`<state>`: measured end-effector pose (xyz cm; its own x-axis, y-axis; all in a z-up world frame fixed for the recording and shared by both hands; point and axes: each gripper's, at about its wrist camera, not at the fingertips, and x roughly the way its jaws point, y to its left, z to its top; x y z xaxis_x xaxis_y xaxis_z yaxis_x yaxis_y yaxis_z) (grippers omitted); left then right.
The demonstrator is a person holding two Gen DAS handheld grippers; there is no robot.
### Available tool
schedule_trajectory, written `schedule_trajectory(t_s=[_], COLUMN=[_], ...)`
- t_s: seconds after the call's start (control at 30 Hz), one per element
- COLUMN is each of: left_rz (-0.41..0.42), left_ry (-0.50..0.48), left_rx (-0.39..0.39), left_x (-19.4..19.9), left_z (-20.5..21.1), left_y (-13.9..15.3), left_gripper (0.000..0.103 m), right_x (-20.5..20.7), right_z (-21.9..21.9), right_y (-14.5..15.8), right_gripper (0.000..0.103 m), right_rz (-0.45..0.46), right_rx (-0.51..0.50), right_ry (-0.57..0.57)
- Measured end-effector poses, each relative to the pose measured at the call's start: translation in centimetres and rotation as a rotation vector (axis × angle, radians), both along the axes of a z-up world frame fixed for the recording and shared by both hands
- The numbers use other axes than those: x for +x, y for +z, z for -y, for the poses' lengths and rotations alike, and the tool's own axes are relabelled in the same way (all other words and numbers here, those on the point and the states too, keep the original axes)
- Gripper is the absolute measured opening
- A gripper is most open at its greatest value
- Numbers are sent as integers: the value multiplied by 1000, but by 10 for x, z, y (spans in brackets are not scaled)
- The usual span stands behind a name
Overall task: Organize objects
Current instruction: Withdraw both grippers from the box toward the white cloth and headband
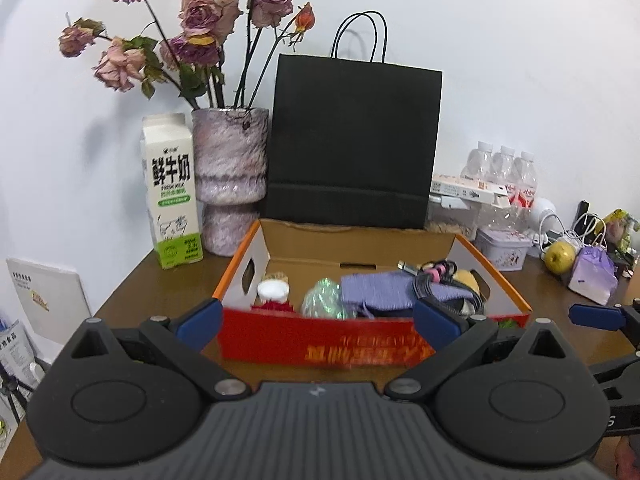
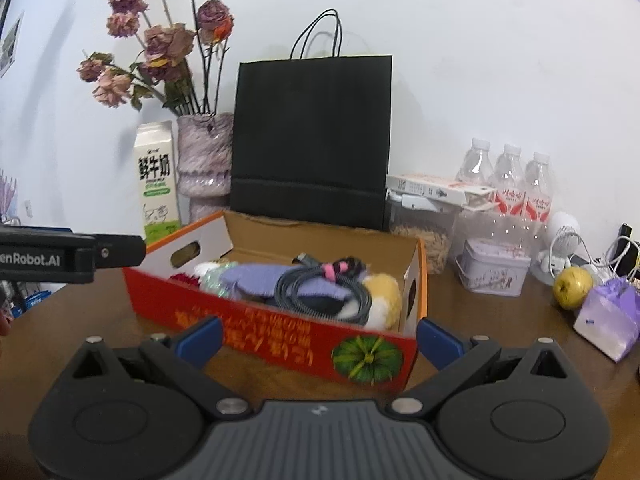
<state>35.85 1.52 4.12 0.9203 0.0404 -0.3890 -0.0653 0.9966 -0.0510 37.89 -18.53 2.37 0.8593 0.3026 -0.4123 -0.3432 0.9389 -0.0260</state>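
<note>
Both grippers, left (image 1: 316, 322) and right (image 2: 318, 338), hung spread and empty before the red cardboard box (image 2: 280, 332) on the table (image 2: 100, 320). Light and flexible, it looked best gripped by its end-wall handle cutouts.

A black paper bag (image 1: 354, 144) stands between the vase (image 1: 230, 176) and water bottles (image 1: 506, 170).

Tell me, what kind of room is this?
Probably a lived-in room at home or a small office, not a kitchen or shop. A brown table against a plain wall holds a vase of dried roses, a milk carton and water bottles.
</note>
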Motion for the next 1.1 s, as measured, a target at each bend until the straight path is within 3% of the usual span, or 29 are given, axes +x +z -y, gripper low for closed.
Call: schedule_trajectory(t_s=[0.67,1.1], left_rz=[-123,-264], left_ry=[-7,14], left_rx=[11,12], left_x=[-54,-33], left_z=[18,37], left_y=[-40,-76], left_gripper=[103,103], right_x=[-71,-75], right_z=[22,58], right_y=[-18,-50], right_gripper=[103,103], right_rz=[-40,-158], right_rx=[3,22], right_ry=[-4,-85])
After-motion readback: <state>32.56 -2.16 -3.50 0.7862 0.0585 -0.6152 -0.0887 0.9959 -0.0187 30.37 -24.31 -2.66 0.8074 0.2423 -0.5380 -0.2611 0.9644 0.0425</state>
